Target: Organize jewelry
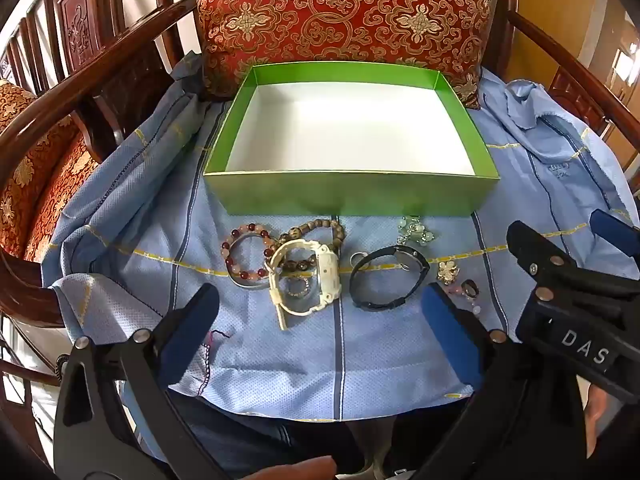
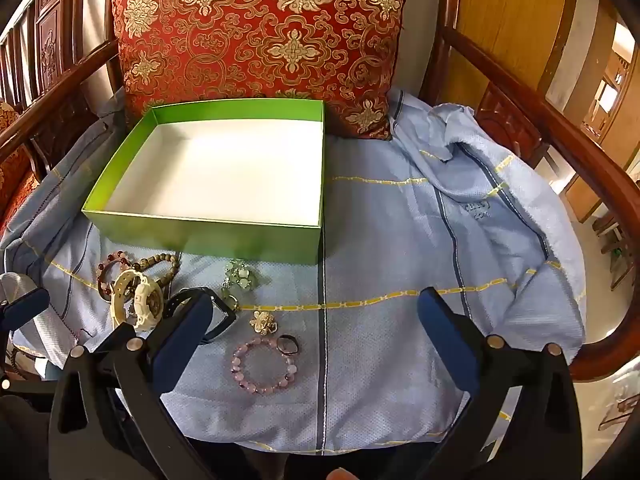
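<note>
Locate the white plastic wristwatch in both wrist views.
Left wrist: white plastic wristwatch at centre, on the blue cloth, between the open left tongs.
Right wrist: same watch at lower left, beside the right tongs' left finger.
Shared landmark: green cardboard box, just behind it.

A red and gold patterned cushion (image 1: 344, 12) leans against the wooden chair's armrest (image 2: 560, 128) frame.
</note>
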Demonstrator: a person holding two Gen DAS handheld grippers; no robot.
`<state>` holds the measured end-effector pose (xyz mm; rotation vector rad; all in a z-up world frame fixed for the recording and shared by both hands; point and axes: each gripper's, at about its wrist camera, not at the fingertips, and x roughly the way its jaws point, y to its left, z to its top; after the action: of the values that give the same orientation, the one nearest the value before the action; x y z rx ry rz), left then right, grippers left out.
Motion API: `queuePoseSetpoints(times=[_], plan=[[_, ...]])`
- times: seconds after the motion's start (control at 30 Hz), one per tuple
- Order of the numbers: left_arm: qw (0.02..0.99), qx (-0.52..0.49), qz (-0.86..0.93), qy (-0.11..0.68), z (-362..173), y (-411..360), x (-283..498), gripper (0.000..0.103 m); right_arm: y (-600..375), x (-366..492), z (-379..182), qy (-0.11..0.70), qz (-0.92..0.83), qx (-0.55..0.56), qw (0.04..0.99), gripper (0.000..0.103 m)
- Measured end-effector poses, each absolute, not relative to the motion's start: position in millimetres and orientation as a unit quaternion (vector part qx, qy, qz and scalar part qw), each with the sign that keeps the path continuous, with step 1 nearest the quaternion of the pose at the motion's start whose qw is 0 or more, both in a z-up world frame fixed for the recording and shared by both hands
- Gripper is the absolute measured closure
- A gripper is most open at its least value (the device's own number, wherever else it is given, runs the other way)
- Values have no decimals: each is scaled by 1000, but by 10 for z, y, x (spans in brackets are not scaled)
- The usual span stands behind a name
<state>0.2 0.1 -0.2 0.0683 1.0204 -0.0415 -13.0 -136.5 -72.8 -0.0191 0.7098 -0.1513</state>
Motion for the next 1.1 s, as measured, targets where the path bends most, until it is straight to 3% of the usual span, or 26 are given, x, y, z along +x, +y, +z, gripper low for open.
queuePoseSetpoints(times=[1.1], plan=[[868, 40, -23, 494, -64, -22, -11, 4, -1384, -145, -761, 353, -77, -5, 933, 2]])
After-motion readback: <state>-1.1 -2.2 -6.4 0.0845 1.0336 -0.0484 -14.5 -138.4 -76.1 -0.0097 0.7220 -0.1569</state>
